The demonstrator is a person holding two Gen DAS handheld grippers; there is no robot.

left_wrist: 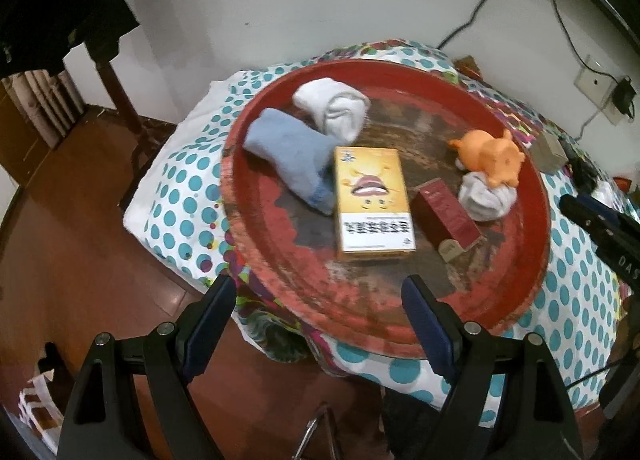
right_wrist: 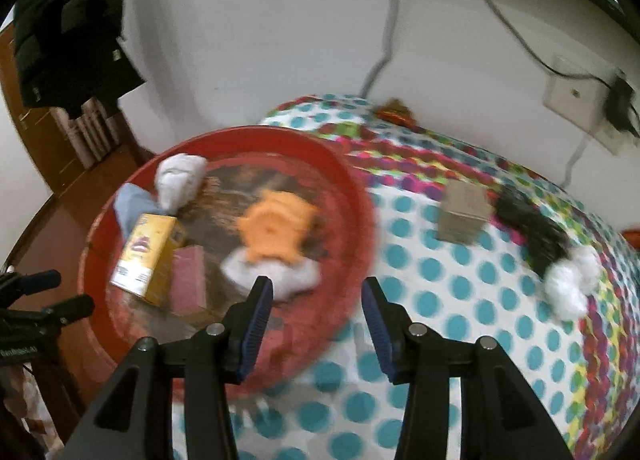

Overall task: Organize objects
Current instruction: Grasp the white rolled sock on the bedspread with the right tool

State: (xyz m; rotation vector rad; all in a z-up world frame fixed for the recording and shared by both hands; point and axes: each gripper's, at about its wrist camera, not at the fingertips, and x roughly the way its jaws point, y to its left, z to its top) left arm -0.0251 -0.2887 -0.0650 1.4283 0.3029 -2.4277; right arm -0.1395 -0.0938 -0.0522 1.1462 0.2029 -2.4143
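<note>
A round red tray (left_wrist: 256, 260) (right_wrist: 352, 196) lies on a dotted cloth. In it are a yellow box (left_wrist: 372, 204) (right_wrist: 144, 256), a dark red box (left_wrist: 448, 212) (right_wrist: 188, 280), a blue cloth roll (left_wrist: 288, 156) (right_wrist: 130, 208), a white cloth roll (left_wrist: 332, 104) (right_wrist: 178, 176), an orange toy (left_wrist: 488, 156) (right_wrist: 276, 226) and a grey-white bundle (left_wrist: 482, 196) (right_wrist: 276, 272) under the toy. My left gripper (left_wrist: 320, 292) hangs open over the tray's near rim, holding nothing. Nothing sits between the open jaws of my right gripper (right_wrist: 318, 294), which is above the tray's near right rim.
On the cloth right of the tray stand a small brown box (right_wrist: 464, 216) (left_wrist: 550, 152), a black object (right_wrist: 528, 224) and a white bundle (right_wrist: 568, 284). A wall socket (right_wrist: 576, 100) with cables is behind. Wooden floor (left_wrist: 80, 260) lies to the left. A dark jacket (right_wrist: 68, 28) hangs at the upper left.
</note>
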